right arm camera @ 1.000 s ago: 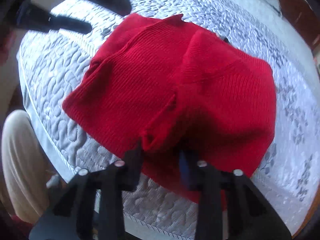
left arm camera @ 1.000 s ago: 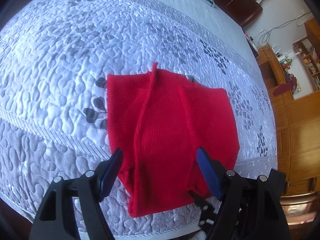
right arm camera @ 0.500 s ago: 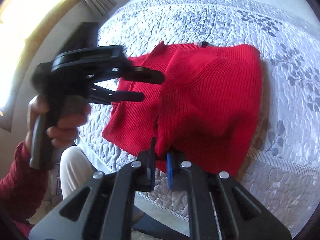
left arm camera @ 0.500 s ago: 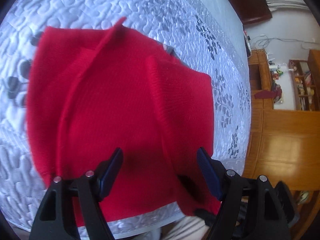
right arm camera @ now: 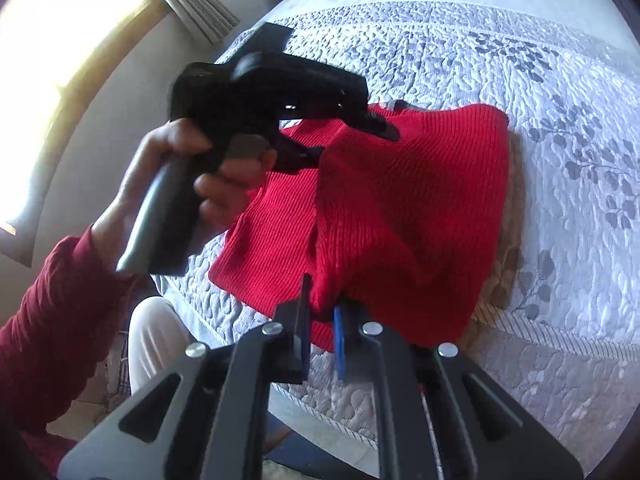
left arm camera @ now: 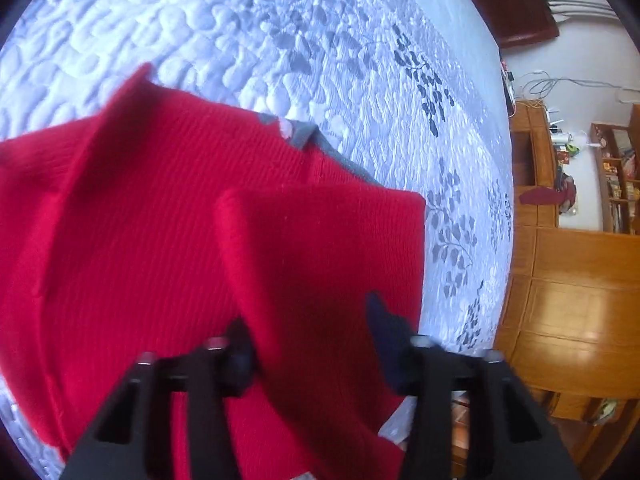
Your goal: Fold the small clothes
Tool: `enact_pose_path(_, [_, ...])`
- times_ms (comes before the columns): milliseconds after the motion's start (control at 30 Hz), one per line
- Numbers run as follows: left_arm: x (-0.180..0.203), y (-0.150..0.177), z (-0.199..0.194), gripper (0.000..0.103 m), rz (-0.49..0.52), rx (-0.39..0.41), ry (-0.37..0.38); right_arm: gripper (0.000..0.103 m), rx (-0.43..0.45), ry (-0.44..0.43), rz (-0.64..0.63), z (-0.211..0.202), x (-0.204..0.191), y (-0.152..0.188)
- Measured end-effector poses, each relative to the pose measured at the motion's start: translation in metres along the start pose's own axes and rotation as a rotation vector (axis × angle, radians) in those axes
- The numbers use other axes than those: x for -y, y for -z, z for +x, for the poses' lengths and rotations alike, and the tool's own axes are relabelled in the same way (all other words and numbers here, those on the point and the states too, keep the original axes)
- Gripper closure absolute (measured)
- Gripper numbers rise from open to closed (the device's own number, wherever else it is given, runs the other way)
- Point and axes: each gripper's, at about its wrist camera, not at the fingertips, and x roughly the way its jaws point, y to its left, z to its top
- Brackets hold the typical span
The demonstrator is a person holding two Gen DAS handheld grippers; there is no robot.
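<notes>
Red knitted sweater (right arm camera: 400, 208) partly lifted off the quilted bedspread (right arm camera: 560, 128), near the bed's front edge, its far part lying on the quilt with a grey collar strip (left arm camera: 320, 148) showing at the top edge. Right gripper (right arm camera: 320, 332) down at the sweater's near hem, jaws narrow and pinched on a bunched fold of red knit, blue pads just apart with fabric between them. Left gripper (right arm camera: 352, 136) held in a bare hand (right arm camera: 188, 176) with a red sleeve (right arm camera: 48, 320), reaching in over the sweater's far left side; one finger above the raised fold, the other below it, jaws standing apart with fabric draped between. Same gripper seen from its own camera (left arm camera: 312, 340): fingers spread, a raised ridge of red cloth running between them, left finger half hidden behind the fold; no firm pinch visible. Beyond the bed's right edge, wooden cabinets (left arm camera: 568, 300) and a shelf (left arm camera: 616, 188). Bright window with curtain (right arm camera: 192, 4) beyond the left edge. Pale trouser leg (right arm camera: 156, 340) below the front edge.
</notes>
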Motion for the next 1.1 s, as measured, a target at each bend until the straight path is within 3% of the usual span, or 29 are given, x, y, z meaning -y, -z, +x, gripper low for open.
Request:
enact_pose_path(67, [0.005, -0.003, 0.004, 0.087, 0.018, 0.007, 0.002, 0.095, 0.006, 0.001, 0.000, -0.002, 0.002, 0.000])
enact_pose_path(100, [0.010, -0.004, 0.004, 0.089, 0.034, 0.009, 0.020, 0.095, 0.009, -0.005, 0.001, -0.004, 0.002, 0.001])
enact_pose_path(333, [0.036, -0.005, -0.022, 0.091, 0.144, 0.077, 0.103, 0.095, 0.026, -0.081, -0.003, -0.006, -0.011, 0.003])
enact_pose_path(433, [0.045, -0.006, -0.053, 0.091, 0.190, 0.131, 0.135, 0.095, 0.033, -0.115, -0.025, -0.005, -0.026, -0.005])
enact_pose_path(600, [0.043, -0.010, -0.107, 0.091, 0.257, 0.215, 0.125, 0.095, 0.043, -0.154, -0.102, 0.001, -0.072, -0.024])
enact_pose_path(833, [-0.019, -0.010, -0.150, 0.092, 0.242, 0.289, 0.074, 0.095, -0.022, -0.177, -0.186, 0.044, -0.123, -0.034])
enact_pose_path(967, [-0.061, -0.011, -0.137, 0.094, 0.211, 0.289, 0.037, 0.095, -0.114, -0.158, -0.191, 0.082, -0.129, -0.024])
enact_pose_path(1100, [-0.100, -0.012, -0.111, 0.094, 0.164, 0.274, -0.046, 0.096, -0.207, -0.114, -0.174, 0.124, -0.123, -0.010])
